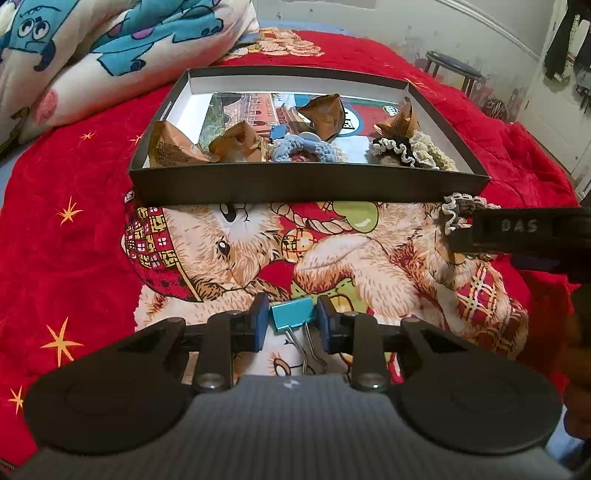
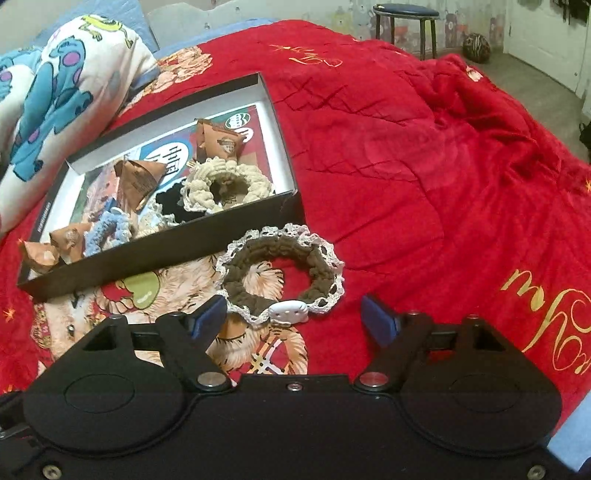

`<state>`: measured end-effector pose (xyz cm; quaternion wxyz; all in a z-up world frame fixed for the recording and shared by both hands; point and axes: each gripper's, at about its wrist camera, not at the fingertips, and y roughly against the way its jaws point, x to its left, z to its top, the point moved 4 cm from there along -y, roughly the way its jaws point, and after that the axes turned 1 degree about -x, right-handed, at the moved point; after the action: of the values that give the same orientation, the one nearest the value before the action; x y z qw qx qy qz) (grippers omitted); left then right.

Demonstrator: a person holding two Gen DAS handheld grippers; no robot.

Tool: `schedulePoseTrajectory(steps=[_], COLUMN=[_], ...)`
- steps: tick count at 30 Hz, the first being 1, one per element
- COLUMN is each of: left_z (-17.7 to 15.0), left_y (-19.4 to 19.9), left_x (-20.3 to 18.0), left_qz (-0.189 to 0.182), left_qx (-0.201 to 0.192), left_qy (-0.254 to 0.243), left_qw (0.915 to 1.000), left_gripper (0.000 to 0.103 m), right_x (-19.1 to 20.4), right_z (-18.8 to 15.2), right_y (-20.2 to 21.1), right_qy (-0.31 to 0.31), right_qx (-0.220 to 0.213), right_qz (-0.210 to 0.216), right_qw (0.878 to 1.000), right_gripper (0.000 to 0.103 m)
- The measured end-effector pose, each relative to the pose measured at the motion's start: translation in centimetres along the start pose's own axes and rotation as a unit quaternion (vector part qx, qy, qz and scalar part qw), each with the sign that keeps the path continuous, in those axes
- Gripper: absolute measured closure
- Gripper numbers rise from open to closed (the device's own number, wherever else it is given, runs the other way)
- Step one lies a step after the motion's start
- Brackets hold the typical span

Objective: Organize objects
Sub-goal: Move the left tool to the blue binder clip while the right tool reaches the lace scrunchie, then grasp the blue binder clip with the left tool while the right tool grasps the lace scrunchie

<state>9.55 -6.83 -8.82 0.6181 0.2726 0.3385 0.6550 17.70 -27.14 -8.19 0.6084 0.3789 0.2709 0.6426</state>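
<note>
My left gripper is shut on a blue binder clip, held low over the red bear-print blanket in front of the black box. My right gripper is open, its blue pads either side of a brown crochet scrunchie with white lace edge that lies on the blanket beside the box's corner. The box holds brown snack packets, a blue scrunchie, a cream scrunchie and a black one. The right gripper's finger shows in the left wrist view over the brown scrunchie.
A cartoon-print pillow lies at the left behind the box. A stool and a round ball stand on the floor beyond the bed. Rumpled red blanket spreads to the right.
</note>
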Motion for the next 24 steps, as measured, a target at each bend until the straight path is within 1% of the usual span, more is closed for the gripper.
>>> schedulePoseTrajectory(steps=[2,6,8,12,18,19,21,23,24], left_z=[0.0,-0.2,-0.2,-0.5,-0.6,-0.6,-0.6,-0.5,-0.5], left_y=[0.0,-0.1,0.0,0.1,0.0,-0.1,-0.1,-0.2,-0.2], left_x=[0.0,-0.1,-0.2,-0.1,-0.7,-0.8,-0.9,-1.0,-1.0], left_qz=[0.002,0.012,0.014,0.018,0.026,0.027,0.029,0.031,0.032], left_qx=[-0.002,-0.012,-0.017,-0.028,-0.04,-0.041,-0.042,-0.04,-0.038], left_qy=[0.001,0.003,0.003,0.004,-0.018,-0.023,-0.029,-0.03,-0.032], left_qw=[1.0,0.9999,0.9998,0.9994,0.9987,0.9985,0.9983,0.9983,0.9983], left_gripper=[0.071,0.07,0.07,0.07,0.071,0.071,0.071,0.071,0.071], right_x=[0.4,0.6,0.5,0.2,0.5,0.6,0.9,1.2,1.4], right_z=[-0.1,-0.2,-0.2,0.0,0.0,-0.1,-0.1,-0.1,-0.1], right_y=[-0.1,-0.3,-0.2,-0.1,-0.3,-0.3,-0.3,-0.1,0.0], right_qy=[0.009,0.013,0.01,-0.003,-0.014,-0.013,-0.015,-0.01,-0.009], right_qx=[-0.003,-0.011,-0.016,-0.023,-0.036,-0.038,-0.042,-0.055,-0.058], right_qz=[-0.009,-0.01,-0.007,0.001,-0.005,-0.004,-0.005,-0.01,-0.006], right_qw=[1.0,1.0,1.0,1.0,0.999,0.999,0.999,0.998,0.998], right_gripper=[0.026,0.029,0.033,0.038,0.05,0.056,0.062,0.079,0.082])
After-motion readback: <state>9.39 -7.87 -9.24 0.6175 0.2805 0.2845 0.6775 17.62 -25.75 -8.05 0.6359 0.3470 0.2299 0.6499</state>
